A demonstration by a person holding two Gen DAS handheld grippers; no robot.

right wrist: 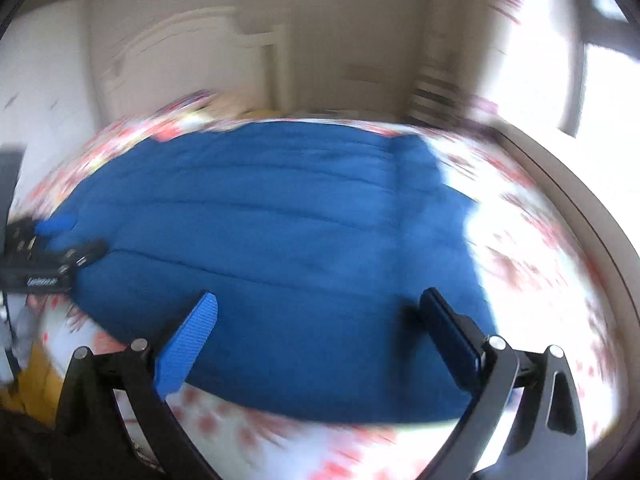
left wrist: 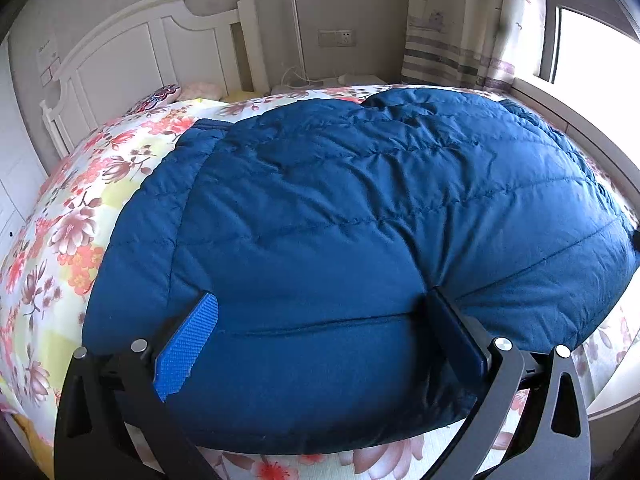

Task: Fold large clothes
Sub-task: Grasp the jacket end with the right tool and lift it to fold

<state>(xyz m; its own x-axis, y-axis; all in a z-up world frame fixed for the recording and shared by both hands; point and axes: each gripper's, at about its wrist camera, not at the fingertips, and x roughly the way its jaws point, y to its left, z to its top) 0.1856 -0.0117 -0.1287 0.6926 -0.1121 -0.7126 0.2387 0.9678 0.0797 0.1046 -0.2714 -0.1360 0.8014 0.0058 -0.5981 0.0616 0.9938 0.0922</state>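
- Lying in the middle of both frames is a big puffy blue coat (left wrist: 340,208), spread on a bed (left wrist: 72,216) with a flowery cover.
- Its left edge looks already turned in over the body, making a long flap down the left of the left wrist view (this is my guess from the seam there).
- More folding is left, I think: the coat is not yet a small neat bundle, and it takes up most of the bed.
- The left gripper (left wrist: 320,300) sits low over the near edge of the coat, fingers spread wide with the puffy cloth between them, not pinched yet.
- The right gripper (right wrist: 318,300) hangs above the near edge of the coat, fingers wide apart and holding nothing. Its picture is blurry.
- At the upper left of the left wrist view stands a white headboard (left wrist: 132,52), with a pillow (left wrist: 160,96) below it.
- A curtain (left wrist: 468,20) and a bright window (left wrist: 592,48) are at the upper right.
- Nothing sits on the coat, so nothing blocks the way.
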